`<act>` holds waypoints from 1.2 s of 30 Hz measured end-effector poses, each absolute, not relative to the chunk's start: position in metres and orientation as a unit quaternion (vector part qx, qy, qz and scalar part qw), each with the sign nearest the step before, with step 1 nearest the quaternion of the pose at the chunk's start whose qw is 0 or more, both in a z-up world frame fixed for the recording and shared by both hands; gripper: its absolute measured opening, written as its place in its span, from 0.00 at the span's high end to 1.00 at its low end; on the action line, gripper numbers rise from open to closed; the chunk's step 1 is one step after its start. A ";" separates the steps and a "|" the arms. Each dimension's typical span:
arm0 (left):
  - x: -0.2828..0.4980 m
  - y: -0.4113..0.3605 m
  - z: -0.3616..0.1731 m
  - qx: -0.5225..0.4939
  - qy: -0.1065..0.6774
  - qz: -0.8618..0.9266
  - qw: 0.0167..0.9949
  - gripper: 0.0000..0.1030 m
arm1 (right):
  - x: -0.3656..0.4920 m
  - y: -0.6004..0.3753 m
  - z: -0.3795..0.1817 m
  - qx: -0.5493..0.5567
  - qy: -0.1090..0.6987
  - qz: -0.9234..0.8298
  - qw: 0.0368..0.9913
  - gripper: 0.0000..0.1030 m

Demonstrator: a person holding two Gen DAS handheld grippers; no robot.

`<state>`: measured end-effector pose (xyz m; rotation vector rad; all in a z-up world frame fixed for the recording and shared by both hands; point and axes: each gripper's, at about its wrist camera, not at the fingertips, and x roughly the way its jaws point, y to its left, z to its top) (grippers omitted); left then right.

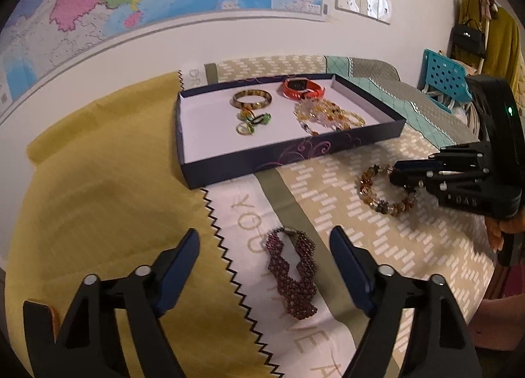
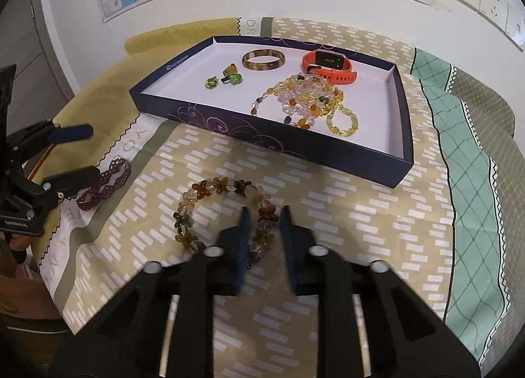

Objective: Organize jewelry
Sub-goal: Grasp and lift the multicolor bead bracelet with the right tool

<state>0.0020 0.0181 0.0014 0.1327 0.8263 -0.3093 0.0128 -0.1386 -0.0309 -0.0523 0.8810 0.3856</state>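
Observation:
A dark purple beaded bracelet (image 1: pixel 292 276) lies on the white strip of cloth, between the fingers of my open left gripper (image 1: pixel 265 235), which do not touch it. An amber bead bracelet (image 2: pixel 210 191) lies on the beige patterned cloth in front of the navy tray (image 2: pixel 229 125). My right gripper (image 2: pixel 265 214) is shut on its near-right side, with beads pinched between the pads. In the left wrist view the right gripper (image 1: pixel 395 173) sits at the amber bracelet (image 1: pixel 377 194). In the right wrist view the left gripper (image 2: pixel 90 153) stands over the purple bracelet (image 2: pixel 105 181).
The tray (image 1: pixel 295 155) holds an amber bangle (image 1: pixel 252 98), an orange watch (image 1: pixel 303 88), green rings (image 1: pixel 254 120) and pale bead strands (image 1: pixel 328 114). A yellow cloth (image 1: pixel 98 197) covers the left. A wall with a map is behind; a teal basket (image 1: pixel 443 76) stands far right.

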 end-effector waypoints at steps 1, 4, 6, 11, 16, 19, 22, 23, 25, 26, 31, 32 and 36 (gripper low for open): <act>0.002 0.017 0.001 0.064 0.402 -0.152 0.901 0.34 | 0.013 -0.138 -0.031 -0.026 0.423 0.185 0.886 0.89; 0.003 0.013 -0.004 0.068 0.413 -0.160 0.894 0.44 | 0.012 -0.140 -0.030 -0.023 0.424 0.189 0.885 0.89; 0.002 0.011 -0.006 0.070 0.419 -0.167 0.890 0.44 | 0.012 -0.141 -0.029 -0.017 0.424 0.191 0.885 0.89; -0.003 0.006 -0.015 0.076 0.433 -0.188 0.878 0.57 | 0.009 -0.142 -0.027 -0.003 0.423 0.202 0.883 0.89; -0.005 0.000 -0.015 0.093 0.425 -0.182 0.882 0.81 | 0.006 -0.141 -0.021 0.012 0.418 0.215 0.882 0.89; -0.002 0.001 -0.013 0.083 0.424 -0.182 0.883 0.96 | 0.004 -0.144 -0.015 0.027 0.412 0.225 0.883 0.89; 0.000 0.006 -0.009 0.059 0.424 -0.194 0.883 0.97 | 0.003 -0.148 -0.009 0.043 0.405 0.237 0.882 0.89; 0.001 0.007 -0.008 0.056 0.423 -0.194 0.883 0.97 | 0.003 -0.148 -0.006 0.046 0.403 0.240 0.882 0.89; 0.001 0.008 -0.005 0.048 0.422 -0.197 0.884 0.97 | 0.001 -0.148 -0.001 0.046 0.397 0.242 0.884 0.90; 0.002 0.009 -0.004 0.044 0.420 -0.198 0.885 0.98 | 0.001 -0.148 0.002 0.048 0.394 0.245 0.885 0.90; 0.004 0.011 0.005 0.029 0.413 -0.201 0.888 0.98 | -0.002 -0.148 0.012 0.054 0.382 0.256 0.886 0.90; 0.005 0.012 0.006 0.026 0.411 -0.200 0.889 0.98 | -0.002 -0.149 0.014 0.057 0.380 0.258 0.887 0.90; 0.007 0.015 0.015 0.014 0.402 -0.203 0.893 0.98 | -0.003 -0.150 0.022 0.060 0.370 0.261 0.890 0.90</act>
